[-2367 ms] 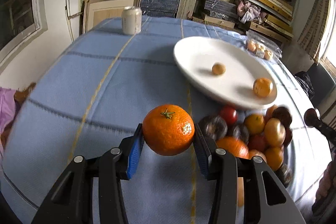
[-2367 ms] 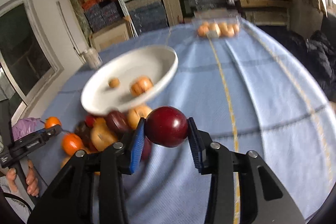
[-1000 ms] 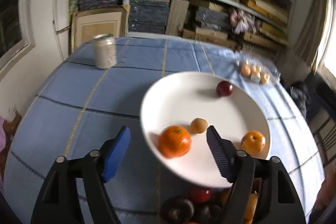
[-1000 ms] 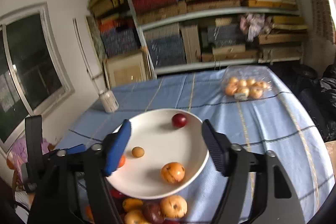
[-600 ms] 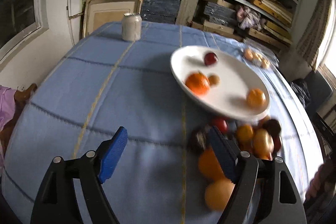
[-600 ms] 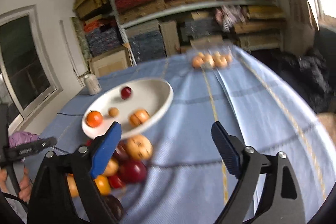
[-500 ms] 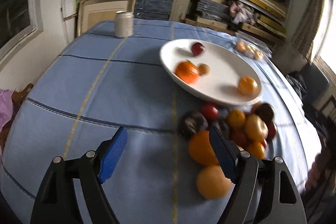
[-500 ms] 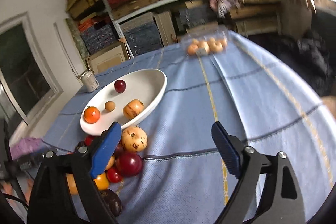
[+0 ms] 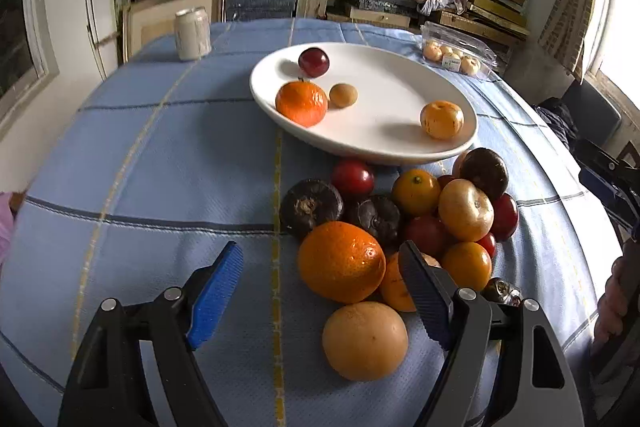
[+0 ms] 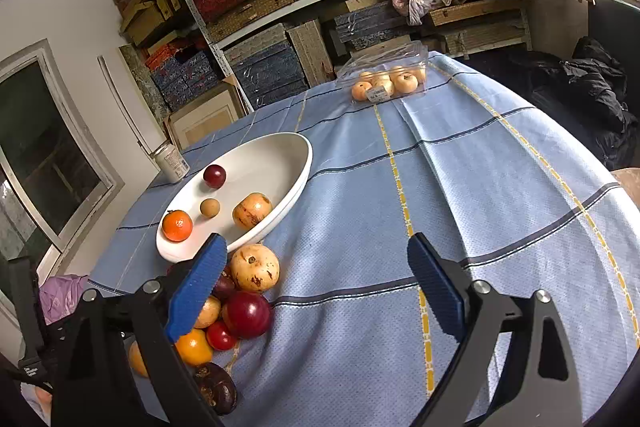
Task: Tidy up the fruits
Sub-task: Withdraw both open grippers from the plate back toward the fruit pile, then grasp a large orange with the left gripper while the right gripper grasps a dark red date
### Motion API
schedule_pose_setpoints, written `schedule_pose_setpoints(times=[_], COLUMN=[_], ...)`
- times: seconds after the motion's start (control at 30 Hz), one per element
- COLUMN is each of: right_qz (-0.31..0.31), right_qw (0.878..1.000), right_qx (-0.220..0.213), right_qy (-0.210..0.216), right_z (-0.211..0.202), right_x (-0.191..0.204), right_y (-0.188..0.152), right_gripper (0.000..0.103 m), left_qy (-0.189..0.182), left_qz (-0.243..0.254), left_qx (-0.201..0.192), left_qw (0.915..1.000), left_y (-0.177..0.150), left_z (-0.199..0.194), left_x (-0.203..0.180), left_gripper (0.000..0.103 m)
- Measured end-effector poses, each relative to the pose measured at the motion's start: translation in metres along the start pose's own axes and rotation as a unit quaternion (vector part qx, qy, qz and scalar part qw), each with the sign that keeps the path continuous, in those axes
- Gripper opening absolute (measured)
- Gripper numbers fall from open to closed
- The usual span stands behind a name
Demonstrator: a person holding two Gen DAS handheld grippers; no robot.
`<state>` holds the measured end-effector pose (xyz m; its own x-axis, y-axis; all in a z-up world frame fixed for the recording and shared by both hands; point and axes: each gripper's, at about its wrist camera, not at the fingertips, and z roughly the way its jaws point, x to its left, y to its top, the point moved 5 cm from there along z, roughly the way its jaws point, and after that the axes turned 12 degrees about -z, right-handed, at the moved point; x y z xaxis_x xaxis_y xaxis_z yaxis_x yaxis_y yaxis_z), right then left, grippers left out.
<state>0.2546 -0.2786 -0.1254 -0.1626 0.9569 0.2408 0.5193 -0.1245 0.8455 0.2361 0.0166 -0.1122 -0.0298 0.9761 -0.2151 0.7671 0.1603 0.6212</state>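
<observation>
Left gripper [image 9: 320, 291] wide, right gripper [image 10: 316, 285] just widened, empty, hiding fruit pile [image 10: 240, 307].

Left wrist view: right tool's pad [image 9: 425, 294] covers part of an orange fruit [image 9: 394, 285] in the pile; a hand [image 9: 612, 301] is cut off at right edge. Right wrist view: left pad [image 10: 196, 287] hides part of the pile; label on clear box [image 10: 384, 75] too small to read.

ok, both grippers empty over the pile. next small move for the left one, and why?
Probably ease the left gripper forward and down to straddle the large orange, then close. Its jaws stand open and empty, the orange sits just ahead between them at the pile's near edge, and the white plate holds only four fruits.
</observation>
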Motion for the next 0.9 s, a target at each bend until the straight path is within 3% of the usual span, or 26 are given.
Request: schedule_pose_setpoints(times=[0.13,0.23,0.4,0.63,0.8,0.9], right_qz=[0.0,-0.001,0.0,0.0,-0.001,-0.002], right_qw=[1.0,1.0,1.0,1.0,1.0,1.0], right_qx=[0.0,0.002,0.002,0.003,0.002,0.001], right_qy=[0.0,0.001,0.0,0.0,-0.001,-0.002], right_z=[0.0,0.001,0.002,0.002,0.004,0.004], right_x=[0.0,0.001,0.001,0.001,0.0,-0.002], right_y=[0.0,0.0,-0.001,-0.001,-0.002,-0.002], right_gripper=[0.09,0.09,0.09,0.09,0.09,0.09], left_qy=[-0.003,-0.012,-0.023,-0.046,-0.048,-0.031], left_qz=[-0.002,-0.001,0.0,-0.001,-0.003,-0.007], left_qx=[0.002,0.006,0.005,0.012,0.012,0.003], left_qw=[1.0,0.9999,0.9997,0.9989,0.9988,0.9995], left_y=[-0.001,-0.002,-0.001,-0.001,-0.002,-0.001], left_z=[0.003,0.007,0.01,0.011,0.01,0.007], left_x=[0.001,0.001,0.0,-0.002,-0.002,0.003], left_gripper=[0.079,0.068,0.064,0.049,0.048,0.048])
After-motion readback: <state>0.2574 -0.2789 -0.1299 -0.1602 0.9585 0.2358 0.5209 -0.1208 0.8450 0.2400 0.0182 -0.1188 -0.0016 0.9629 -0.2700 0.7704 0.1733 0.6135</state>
